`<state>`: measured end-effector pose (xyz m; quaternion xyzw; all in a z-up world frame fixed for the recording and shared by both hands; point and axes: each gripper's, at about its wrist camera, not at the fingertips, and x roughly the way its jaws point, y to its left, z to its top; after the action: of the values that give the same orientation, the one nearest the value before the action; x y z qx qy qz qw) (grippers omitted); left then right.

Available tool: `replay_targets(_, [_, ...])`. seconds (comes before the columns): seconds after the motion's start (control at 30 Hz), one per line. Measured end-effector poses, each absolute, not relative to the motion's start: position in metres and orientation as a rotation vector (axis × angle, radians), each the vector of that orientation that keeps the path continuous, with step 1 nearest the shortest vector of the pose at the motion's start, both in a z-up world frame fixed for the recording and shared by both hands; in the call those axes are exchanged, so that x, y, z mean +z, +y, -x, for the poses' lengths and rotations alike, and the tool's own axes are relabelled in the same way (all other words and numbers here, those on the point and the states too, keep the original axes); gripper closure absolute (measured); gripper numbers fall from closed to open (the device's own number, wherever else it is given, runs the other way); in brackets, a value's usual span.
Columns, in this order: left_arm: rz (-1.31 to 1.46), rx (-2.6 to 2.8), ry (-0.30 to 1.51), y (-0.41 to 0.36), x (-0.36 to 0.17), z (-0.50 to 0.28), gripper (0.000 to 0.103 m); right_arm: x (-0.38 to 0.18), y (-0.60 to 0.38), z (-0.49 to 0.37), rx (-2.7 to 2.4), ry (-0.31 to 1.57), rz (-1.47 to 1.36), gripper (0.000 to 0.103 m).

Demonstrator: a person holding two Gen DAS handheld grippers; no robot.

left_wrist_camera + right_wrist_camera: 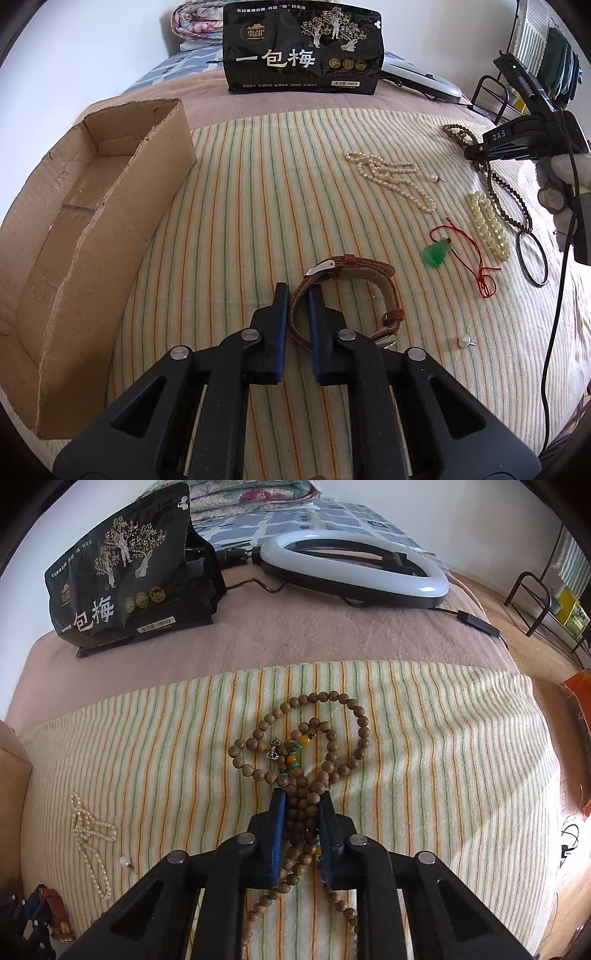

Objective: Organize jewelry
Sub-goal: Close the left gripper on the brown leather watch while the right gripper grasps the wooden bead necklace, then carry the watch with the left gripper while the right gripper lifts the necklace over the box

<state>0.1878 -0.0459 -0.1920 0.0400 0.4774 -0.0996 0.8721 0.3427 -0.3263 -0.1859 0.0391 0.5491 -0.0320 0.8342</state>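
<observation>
Currently, the left gripper (pixel 298 291) is closed on the brown watch strap (pixel 345 295), which rests on the striped cloth (pixel 240 206) beside the cardboard box (pixel 74 240). The right gripper (pixel 303 799) clamps the wooden bead necklace (pixel 314 746) on that cloth.

A red-brown woven-strap watch (pixel 347 295) with a silver buckle lies on its side on the striped cloth, its band looped. Relative to the watch: an open, empty brown cardboard box (pixel 92 236) sits well to the left; a white pearl necklace (pixel 391 177) lies tangled beyond it to the right; a green jade pendant on a red cord (pixel 439 253) lies just right. A cream bead bracelet (pixel 489 223) and a long brown wooden bead string (pixel 314 746), bunched in loops, lie farther right.
</observation>
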Motion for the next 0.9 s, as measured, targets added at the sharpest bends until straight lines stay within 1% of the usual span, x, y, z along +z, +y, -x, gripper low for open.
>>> replay_targets(0.27, [-0.101, -0.211, 0.969, -0.046, -0.179, -0.179, 0.097, -0.167, -0.335, -0.329, -0.050, 1.128, -0.132, 0.093])
replay_targets(0.9, [-0.091, -0.211, 0.875, -0.039, -0.126, -0.146, 0.098, -0.078, -0.338, -0.270, 0.002, 0.967, -0.158, 0.093])
